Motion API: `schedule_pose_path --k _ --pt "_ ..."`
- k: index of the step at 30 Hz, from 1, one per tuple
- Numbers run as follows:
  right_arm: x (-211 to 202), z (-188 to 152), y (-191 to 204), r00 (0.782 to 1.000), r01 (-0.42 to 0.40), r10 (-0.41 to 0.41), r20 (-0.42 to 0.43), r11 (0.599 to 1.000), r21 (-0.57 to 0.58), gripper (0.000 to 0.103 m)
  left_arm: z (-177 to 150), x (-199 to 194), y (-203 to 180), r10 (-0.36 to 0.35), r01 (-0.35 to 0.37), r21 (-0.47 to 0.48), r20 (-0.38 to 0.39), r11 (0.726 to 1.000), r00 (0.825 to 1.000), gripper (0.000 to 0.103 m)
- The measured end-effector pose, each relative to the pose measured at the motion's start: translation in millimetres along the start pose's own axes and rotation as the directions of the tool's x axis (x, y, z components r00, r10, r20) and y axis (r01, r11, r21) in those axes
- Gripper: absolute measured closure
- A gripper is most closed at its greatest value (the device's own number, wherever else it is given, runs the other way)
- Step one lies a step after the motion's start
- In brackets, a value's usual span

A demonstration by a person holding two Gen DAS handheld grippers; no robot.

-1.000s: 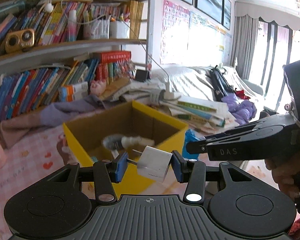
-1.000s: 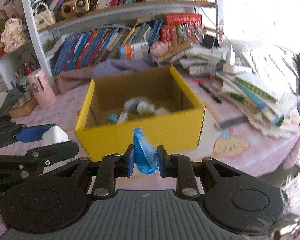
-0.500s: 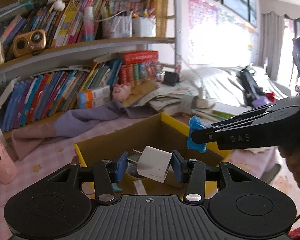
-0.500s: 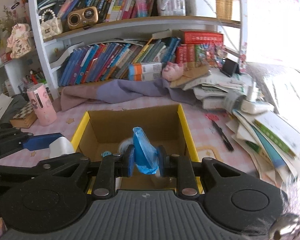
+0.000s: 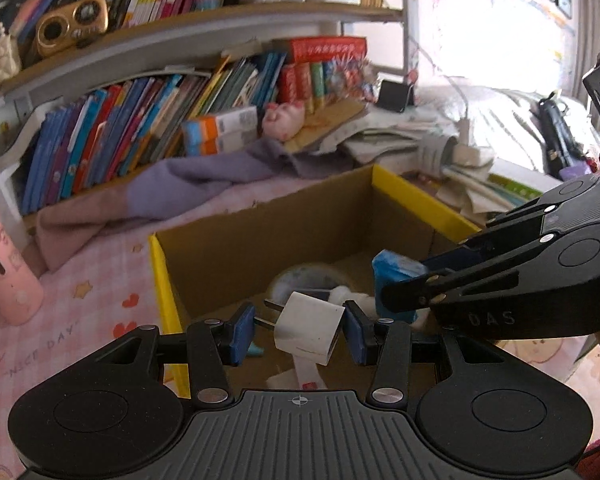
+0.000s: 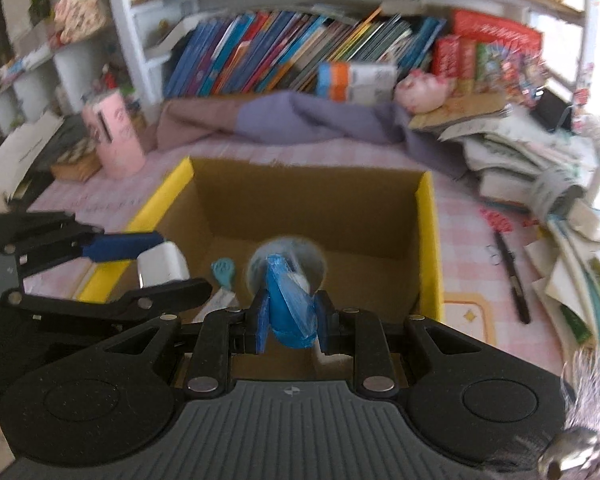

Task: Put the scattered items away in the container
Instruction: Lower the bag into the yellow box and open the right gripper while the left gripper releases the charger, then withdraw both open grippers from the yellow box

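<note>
Shelves: white bookshelf (image 5: pixel 112 76) crammed with colourful books (image 6: pixel 268 56)
Desk: pink patterned tablecloth (image 5: pixel 80 304)
Light: bright window (image 5: pixel 496 20), right side

Both grippers have travelled from in front of the yellow box (image 6: pixel 428 240) to over its open top. The left gripper (image 5: pixel 298 330) now holds the white plug (image 5: pixel 310 328) above the near-left corner, and the right gripper (image 6: pixel 290 320) carries the blue packet (image 6: pixel 288 304) over what seems the middle.

"NICE DAY" on the pink tablecloth (image 5: pixel 100 296); "DAS" on the right claw (image 5: pixel 404 292).
</note>
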State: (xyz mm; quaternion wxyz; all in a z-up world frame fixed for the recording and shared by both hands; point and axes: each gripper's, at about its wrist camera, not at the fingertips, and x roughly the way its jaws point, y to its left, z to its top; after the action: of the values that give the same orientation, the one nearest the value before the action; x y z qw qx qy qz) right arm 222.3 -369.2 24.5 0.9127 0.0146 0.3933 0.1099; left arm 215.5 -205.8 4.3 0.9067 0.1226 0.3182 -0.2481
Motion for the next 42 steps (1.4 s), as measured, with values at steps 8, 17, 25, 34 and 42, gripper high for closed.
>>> schedule_pose_path --k 8,17,25,34,42 --pt "13 5 -8 0.998 -0.06 0.059 -0.026 0.998 -0.031 0.081 -3 10 0 0.043 -0.044 -0.033 -0.047 0.998 0.998 0.057" --pt "27 -8 -10 0.99 -0.099 0.095 -0.107 0.995 -0.028 0.081 -12 14 -1 0.071 -0.075 -0.054 -0.086 0.996 0.994 0.057" --pt "39 -13 -11 0.981 -0.118 0.114 -0.159 0.993 -0.013 0.08 -13 14 -2 0.092 -0.097 -0.061 -0.085 0.993 0.992 0.052" --pt "21 -12 -14 0.991 -0.092 0.093 -0.098 0.996 0.017 0.071 -10 -15 4 0.136 -0.132 -0.133 0.02 0.982 0.991 0.031" --pt "-10 -14 8 0.999 -0.05 0.049 0.019 0.998 0.025 0.065 -22 -58 4 0.158 -0.142 -0.154 0.094 0.978 0.983 0.02"
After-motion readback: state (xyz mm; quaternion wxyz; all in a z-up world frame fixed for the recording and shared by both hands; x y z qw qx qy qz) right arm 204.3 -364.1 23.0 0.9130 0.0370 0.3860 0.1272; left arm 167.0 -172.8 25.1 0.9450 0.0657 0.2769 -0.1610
